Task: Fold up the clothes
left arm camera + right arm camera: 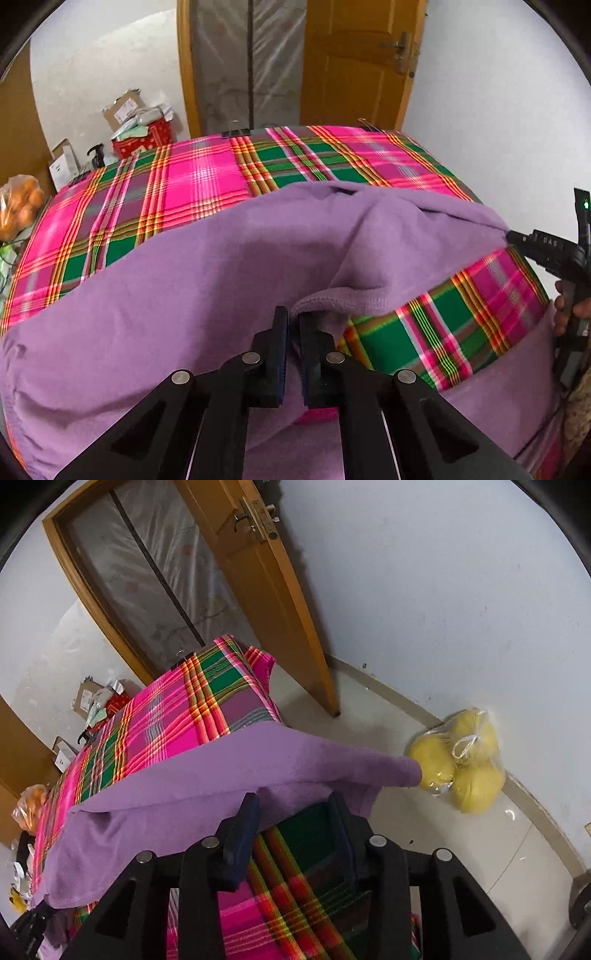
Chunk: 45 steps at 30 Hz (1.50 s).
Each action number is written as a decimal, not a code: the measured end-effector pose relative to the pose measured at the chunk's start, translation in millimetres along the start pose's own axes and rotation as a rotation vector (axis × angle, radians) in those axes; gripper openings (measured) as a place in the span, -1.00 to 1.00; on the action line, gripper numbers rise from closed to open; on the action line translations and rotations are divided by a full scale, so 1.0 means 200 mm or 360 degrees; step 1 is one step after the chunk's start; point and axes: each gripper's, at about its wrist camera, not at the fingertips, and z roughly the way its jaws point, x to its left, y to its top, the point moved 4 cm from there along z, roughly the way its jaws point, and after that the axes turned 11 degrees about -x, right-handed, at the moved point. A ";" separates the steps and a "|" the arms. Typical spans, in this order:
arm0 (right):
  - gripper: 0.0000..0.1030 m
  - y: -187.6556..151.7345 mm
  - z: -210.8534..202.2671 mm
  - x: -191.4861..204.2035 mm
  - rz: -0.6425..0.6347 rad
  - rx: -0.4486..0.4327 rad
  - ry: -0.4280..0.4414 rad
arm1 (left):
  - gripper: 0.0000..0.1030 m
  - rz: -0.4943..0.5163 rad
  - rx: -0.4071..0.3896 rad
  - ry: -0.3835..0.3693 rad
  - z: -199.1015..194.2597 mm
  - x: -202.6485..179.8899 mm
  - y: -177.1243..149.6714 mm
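Left gripper (293, 325): clamped on cloth (155, 295) hem
Right gripper (295, 808): jaws apart, cloth edge between, grip unclear
Risk: right side slips onto table (207, 173), skewed fold

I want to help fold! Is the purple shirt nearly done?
Not yet. The purple garment lies spread on the plaid cloth. The left gripper pinches its hem; the right gripper holds another edge up. No finished fold shows; the folding remains.
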 end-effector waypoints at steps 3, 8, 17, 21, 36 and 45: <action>-0.20 0.01 0.03 -0.02 0.0035 0.0023 0.0024 | -0.86 -0.0008 0.0000 0.0008 0.02 0.02 0.01; -0.73 0.02 0.00 0.01 -0.0041 -0.0033 -0.0058 | -0.90 -0.0060 0.0022 -0.0019 0.04 0.05 0.00; -0.90 0.11 -0.20 0.02 -0.0008 -0.0159 0.0029 | -0.93 -0.0052 -0.0022 -0.0127 -0.09 0.03 0.01; -0.90 0.17 -0.35 -0.03 0.0011 -0.0213 0.0019 | -0.93 0.0040 -0.0026 -0.0201 -0.20 -0.03 -0.03; -0.79 0.04 -0.24 -0.23 -0.0015 -0.0029 -0.0264 | -0.92 0.0243 0.0303 -0.0383 -0.13 -0.20 -0.23; -0.75 -0.01 -0.34 0.11 -0.0339 -0.0111 0.0092 | -0.83 -0.0003 0.0416 -0.0647 -0.18 -0.15 -0.26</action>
